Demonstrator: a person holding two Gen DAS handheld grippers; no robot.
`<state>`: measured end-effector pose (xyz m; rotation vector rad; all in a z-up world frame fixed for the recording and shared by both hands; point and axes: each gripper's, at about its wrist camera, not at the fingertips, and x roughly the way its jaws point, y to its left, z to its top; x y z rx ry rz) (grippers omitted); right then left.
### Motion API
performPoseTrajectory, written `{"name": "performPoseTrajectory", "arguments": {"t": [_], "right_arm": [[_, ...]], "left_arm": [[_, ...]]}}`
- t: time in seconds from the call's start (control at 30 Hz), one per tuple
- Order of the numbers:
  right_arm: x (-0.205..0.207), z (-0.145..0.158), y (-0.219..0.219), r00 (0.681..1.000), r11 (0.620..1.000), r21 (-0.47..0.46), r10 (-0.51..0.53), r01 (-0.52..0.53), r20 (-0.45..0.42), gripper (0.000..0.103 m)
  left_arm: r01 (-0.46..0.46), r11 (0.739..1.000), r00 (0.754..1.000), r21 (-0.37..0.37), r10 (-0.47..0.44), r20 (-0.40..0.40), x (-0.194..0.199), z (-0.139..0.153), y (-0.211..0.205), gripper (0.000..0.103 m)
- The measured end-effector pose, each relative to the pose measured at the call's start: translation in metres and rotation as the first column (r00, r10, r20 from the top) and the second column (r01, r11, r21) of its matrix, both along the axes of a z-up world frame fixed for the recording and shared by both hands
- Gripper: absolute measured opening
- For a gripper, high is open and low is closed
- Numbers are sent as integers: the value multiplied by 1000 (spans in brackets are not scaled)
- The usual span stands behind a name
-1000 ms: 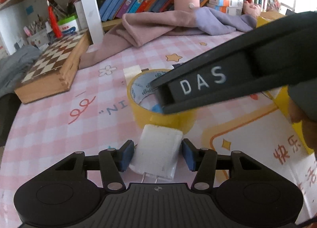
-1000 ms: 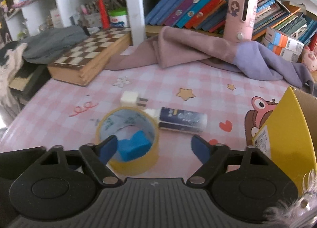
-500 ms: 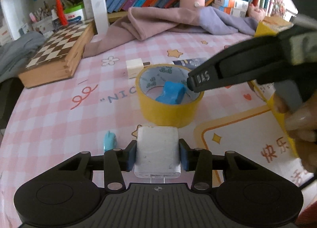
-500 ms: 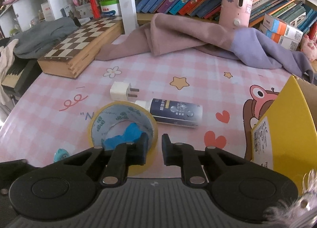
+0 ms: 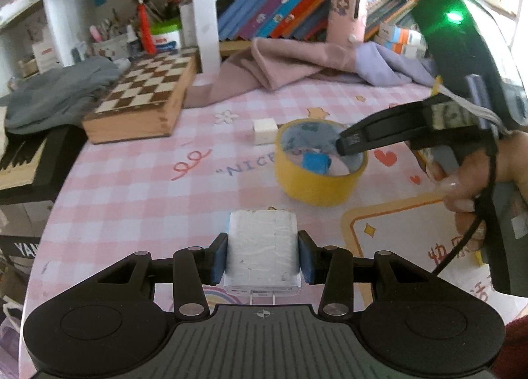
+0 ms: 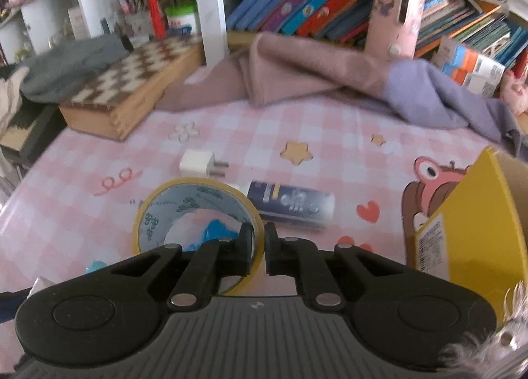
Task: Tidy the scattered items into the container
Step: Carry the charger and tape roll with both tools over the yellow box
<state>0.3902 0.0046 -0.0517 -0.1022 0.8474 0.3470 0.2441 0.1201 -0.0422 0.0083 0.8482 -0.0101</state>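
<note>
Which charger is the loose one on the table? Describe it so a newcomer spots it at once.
Start at the wooden chessboard box on the pink checked tablecloth. Toward the camera from there stands the yellow tape roll; just behind the roll lies the small white charger. Its two metal prongs point at the dark blue tube, and unlike the larger white charger, no fingers grip it.

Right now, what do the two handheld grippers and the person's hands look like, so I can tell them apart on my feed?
Both are black plastic, with ribbed grey bases, round side housings and silver pivot screws. The left gripper has blue pads. The right gripper shows dark fingers; in the left wrist view its long black body carries a green light, white lettering too blurred to read, and a black cable by the hand. A dark red sleeve edge shows low right.
</note>
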Motion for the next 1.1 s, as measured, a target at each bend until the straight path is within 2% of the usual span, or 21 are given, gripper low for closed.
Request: {"name": "performPoseTrajectory", "arguments": {"t": [0.57,1.1], "right_arm": [[-77,49,-39,996,998,57,9,-14,84,8],[-155,67,-62,992,996,83,-19,8,123,8]], "left_arm": [[-42,998,990,-50,48,130,-47,42,2,42],[19,999,982,-50,-9,190,-100,58,-16,42]]}}
